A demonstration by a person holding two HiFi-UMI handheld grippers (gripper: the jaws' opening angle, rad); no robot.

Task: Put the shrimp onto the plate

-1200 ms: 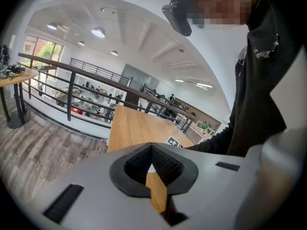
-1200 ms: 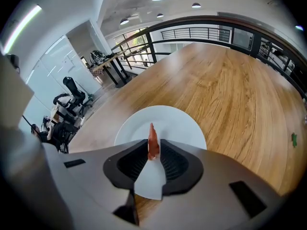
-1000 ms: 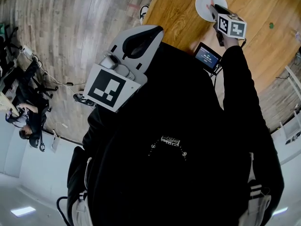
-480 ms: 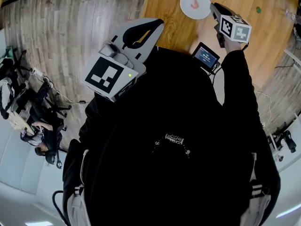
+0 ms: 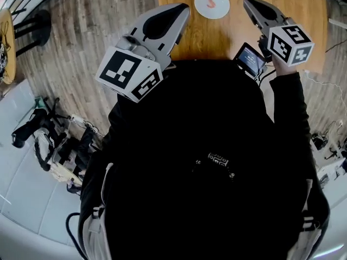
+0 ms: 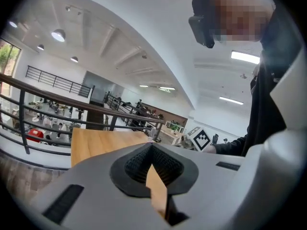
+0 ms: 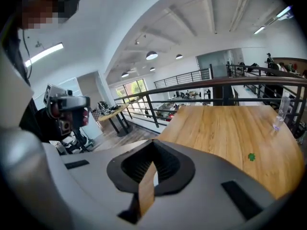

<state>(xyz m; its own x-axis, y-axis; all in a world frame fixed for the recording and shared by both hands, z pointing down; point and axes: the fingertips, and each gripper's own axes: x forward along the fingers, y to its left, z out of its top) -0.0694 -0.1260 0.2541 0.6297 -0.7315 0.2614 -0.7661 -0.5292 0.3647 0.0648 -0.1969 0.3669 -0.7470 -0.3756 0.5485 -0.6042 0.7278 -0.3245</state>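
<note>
Shrimp [image 5: 210, 2] lay on the white plate [image 5: 219, 11], roughly mid-plate, with the plate on the wooden bench [image 5: 206, 34]. By my read the task looked done.

Left hand-held gripper [image 5: 181, 11] had its jaws together with nothing between them, just a thin slit showing bench wood. Right hand-held gripper [image 5: 249, 3] was the same: closed, empty. They sat one on each side of the plate, held up and apart from it.

Probably only the retreat was left:
- Lift up and back.
- Keep the tips off the plate rim so it doesn't slide.
- No sweeping across the shrimp.
- Confirm the shrimp sits fully inside the rim.
</note>
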